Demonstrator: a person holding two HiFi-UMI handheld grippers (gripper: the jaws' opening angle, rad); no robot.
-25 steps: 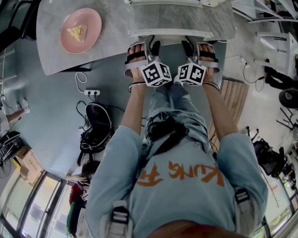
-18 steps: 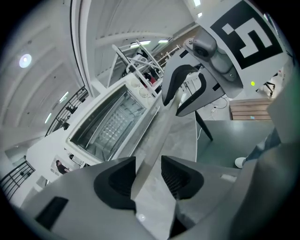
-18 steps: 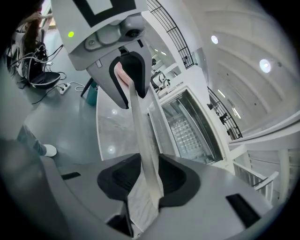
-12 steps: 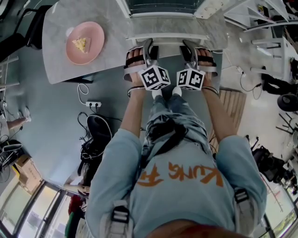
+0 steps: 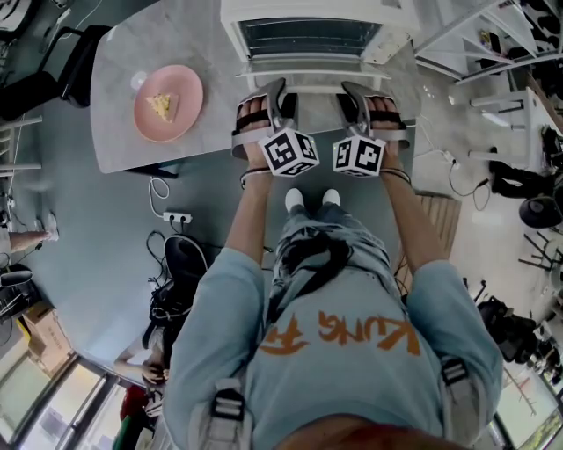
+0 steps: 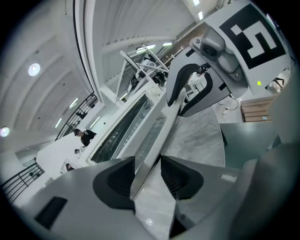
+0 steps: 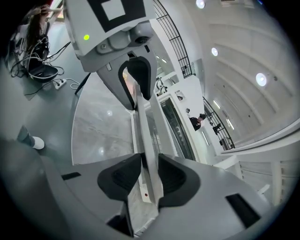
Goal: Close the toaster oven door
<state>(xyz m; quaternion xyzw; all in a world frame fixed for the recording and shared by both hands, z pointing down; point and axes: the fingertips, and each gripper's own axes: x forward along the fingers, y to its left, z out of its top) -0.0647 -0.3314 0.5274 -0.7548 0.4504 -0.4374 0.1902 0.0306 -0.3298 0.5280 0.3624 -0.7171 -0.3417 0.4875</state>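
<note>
Both the left gripper (image 5: 288, 88) and the right gripper (image 5: 354, 88) pinch the half-raised white glass-paned door (image 5: 315, 68) fronting the white toaster oven (image 5: 312, 10), but the right jaws, just eased wider, may let it fall open.

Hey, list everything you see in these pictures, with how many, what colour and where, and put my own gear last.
White toaster oven: one, white, back of the table, door part open.
Long white handle bar: one, white, along the door's front edge.
Grey marbled table: one, grey, under the oven.
Round pink plate: one, pink, on the table, left of the oven.
Yellowish wedge of food: one, yellowish, on the plate.
White power strip: one, white, on the floor.
Black bag: one, black, floor at left.
Slatted wooden pallet: one, light brown, floor at right.
White shoes: two, white, floor.
Left gripper: one, grey, shut on the handle bar.
Right gripper: one, grey, shut on the handle bar; its jaws have just opened slightly.
</note>
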